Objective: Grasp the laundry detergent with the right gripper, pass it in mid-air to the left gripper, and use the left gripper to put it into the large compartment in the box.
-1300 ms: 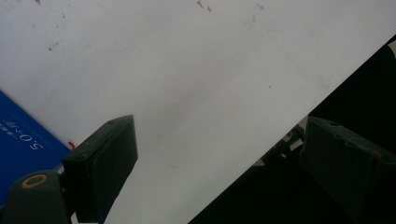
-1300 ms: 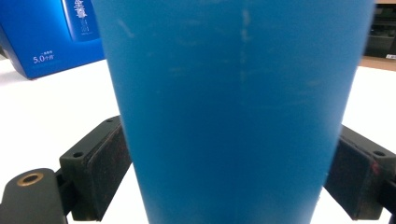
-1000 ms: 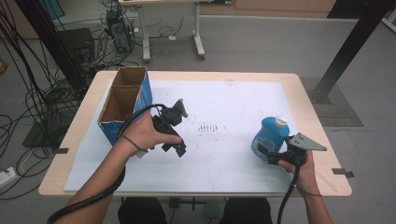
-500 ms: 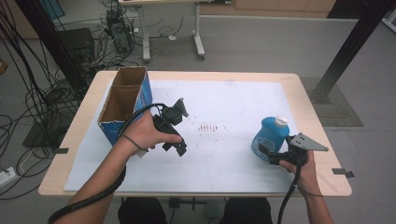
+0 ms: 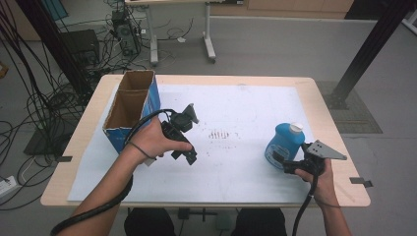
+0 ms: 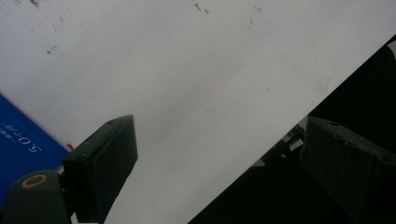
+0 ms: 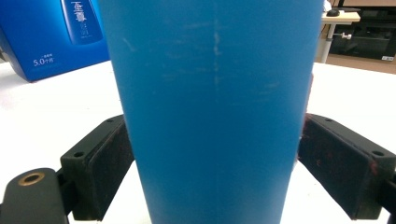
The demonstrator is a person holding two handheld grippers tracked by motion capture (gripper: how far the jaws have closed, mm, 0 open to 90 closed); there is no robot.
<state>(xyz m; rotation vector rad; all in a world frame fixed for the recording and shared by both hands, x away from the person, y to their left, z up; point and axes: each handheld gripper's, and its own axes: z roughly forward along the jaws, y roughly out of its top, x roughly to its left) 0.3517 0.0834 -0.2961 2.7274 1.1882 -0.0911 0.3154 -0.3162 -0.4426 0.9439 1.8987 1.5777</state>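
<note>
Beside the left gripper (image 5: 189, 158), the cardboard box (image 5: 129, 112) stands open.

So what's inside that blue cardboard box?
The blue cardboard box stands open at the top, with a divider making two compartments. The high view shows only brown inner walls; the near walls hide the bottoms, so anything lying low cannot be seen.

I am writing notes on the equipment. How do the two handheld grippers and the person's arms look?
Both grippers, left gripper and right gripper, are black with blocky black jaws and trail black cables. The right one carries a grey three-cornered plate. A brass-coloured ring sits beside one jaw. The forearms are bare, without sleeves.
</note>
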